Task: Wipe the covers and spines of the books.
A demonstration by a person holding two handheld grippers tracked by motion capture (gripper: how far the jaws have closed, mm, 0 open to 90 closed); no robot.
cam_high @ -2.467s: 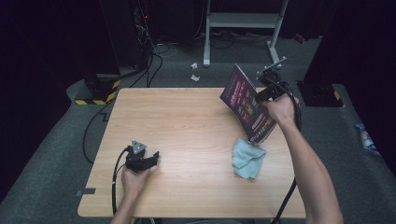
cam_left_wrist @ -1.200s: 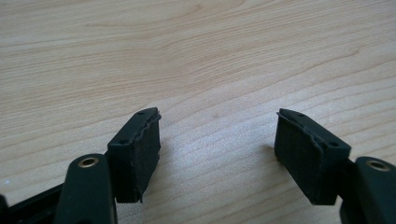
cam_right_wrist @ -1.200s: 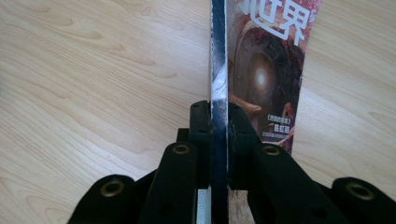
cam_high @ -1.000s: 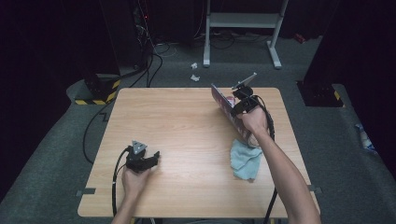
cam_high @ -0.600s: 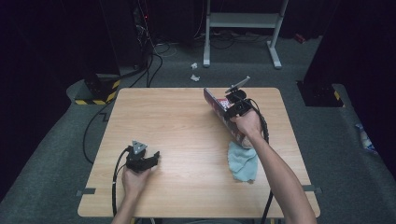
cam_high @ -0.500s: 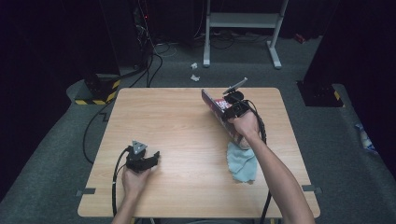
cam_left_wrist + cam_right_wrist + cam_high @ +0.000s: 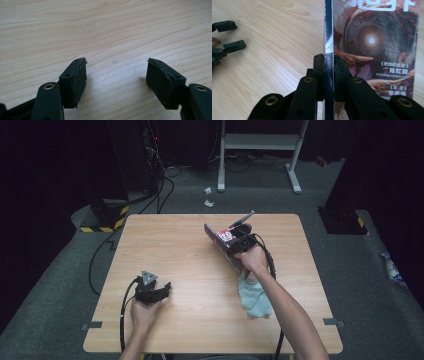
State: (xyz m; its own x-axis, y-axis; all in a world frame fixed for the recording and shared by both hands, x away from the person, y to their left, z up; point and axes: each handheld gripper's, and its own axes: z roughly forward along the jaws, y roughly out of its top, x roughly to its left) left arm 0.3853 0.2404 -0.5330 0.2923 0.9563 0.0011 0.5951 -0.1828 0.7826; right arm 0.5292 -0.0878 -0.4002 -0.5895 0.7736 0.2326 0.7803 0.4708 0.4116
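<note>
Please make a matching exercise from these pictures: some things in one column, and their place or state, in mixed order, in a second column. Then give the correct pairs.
Column 1
1. left tool
2. right tool
3. magazine
4. blue cloth

Column 2
a. lies crumpled on the table, under the right forearm
b. open, with nothing but bare wood between its pads
c. held by its edge, standing tilted above the table
d. shut on a thin printed thing

Pairs: 1-b, 2-d, 3-c, 4-a

Left gripper fingers spread wide over bare wooden table.
</note>
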